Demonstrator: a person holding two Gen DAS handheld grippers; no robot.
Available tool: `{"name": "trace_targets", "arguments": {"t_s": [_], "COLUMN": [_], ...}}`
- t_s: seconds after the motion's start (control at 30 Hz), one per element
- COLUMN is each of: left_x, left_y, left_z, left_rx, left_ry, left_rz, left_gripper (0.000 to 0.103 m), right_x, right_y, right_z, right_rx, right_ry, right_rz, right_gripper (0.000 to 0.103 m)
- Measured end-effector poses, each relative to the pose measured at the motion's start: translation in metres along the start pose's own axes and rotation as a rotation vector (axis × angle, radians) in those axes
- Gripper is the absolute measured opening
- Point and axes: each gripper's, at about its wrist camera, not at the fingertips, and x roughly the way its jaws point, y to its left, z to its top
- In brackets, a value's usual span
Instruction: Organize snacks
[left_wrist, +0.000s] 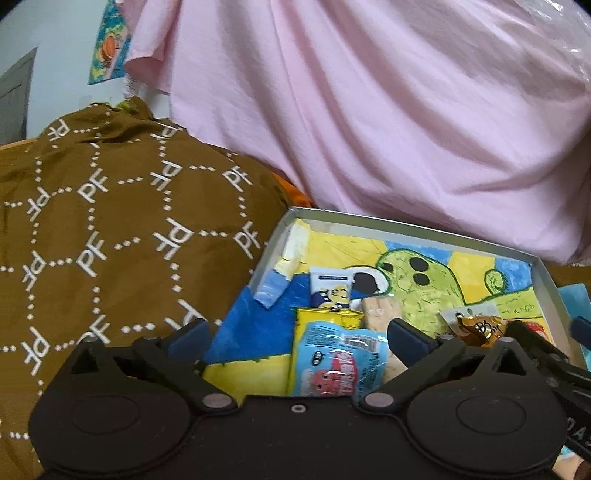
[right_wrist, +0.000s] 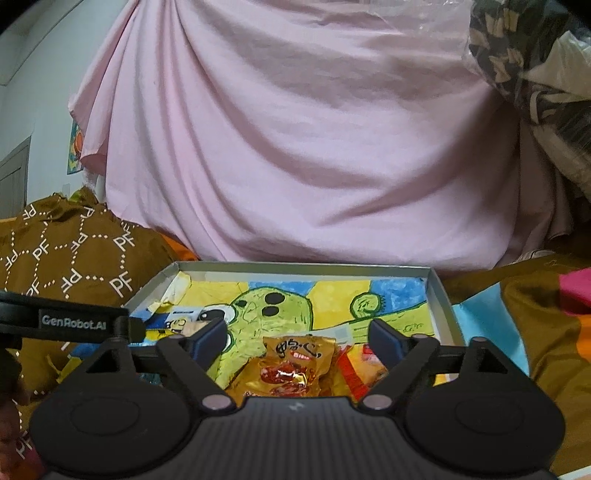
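Observation:
A shallow grey box (left_wrist: 543, 275) lined with a yellow, blue and green drawing holds the snacks. In the left wrist view my left gripper (left_wrist: 295, 334) is open and empty above a light blue packet (left_wrist: 340, 365), with a yellow packet (left_wrist: 325, 315) and a white-and-blue packet (left_wrist: 330, 290) behind it. A gold packet (left_wrist: 476, 326) lies to the right. In the right wrist view my right gripper (right_wrist: 297, 334) is open and empty just above the gold packet (right_wrist: 291, 365); an orange-red packet (right_wrist: 360, 369) lies beside it in the box (right_wrist: 441, 299).
A brown cloth with white "PF" letters (left_wrist: 122, 229) lies left of the box. A large pink fabric (left_wrist: 369, 110) hangs behind it. A light blue sheet (right_wrist: 480, 321) and a pink item (right_wrist: 576, 291) lie to the right. The left gripper's arm (right_wrist: 70, 321) reaches in from the left.

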Motion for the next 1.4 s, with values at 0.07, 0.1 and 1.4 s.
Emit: {"name": "trace_targets", "arguments": {"t_s": [0.07,0.1,1.4], "left_x": [-0.003,-0.005,-0.159], "left_y": [0.004,0.006,0.062], "left_z": [0.002,0.002,-0.029], "left_rx": [-0.01,-0.016,-0.007], "left_ry": [0.003,0.006,-0.02], "left_rz": [0.004,0.006,0.009], "left_gripper": [0.102,0.102,0.102], "right_x": [-0.004,-0.007,-0.167], "right_y": [0.001,0.001,0.049], "right_z": [0.003,0.004,0.004], "right_rx": [0.004,0.004,-0.005], "right_ry": [-0.006,-0.009,-0.109], "right_rz": [-0.018,-0.021,-0.141], "right_gripper": [0.098,0.098,0.103]}}
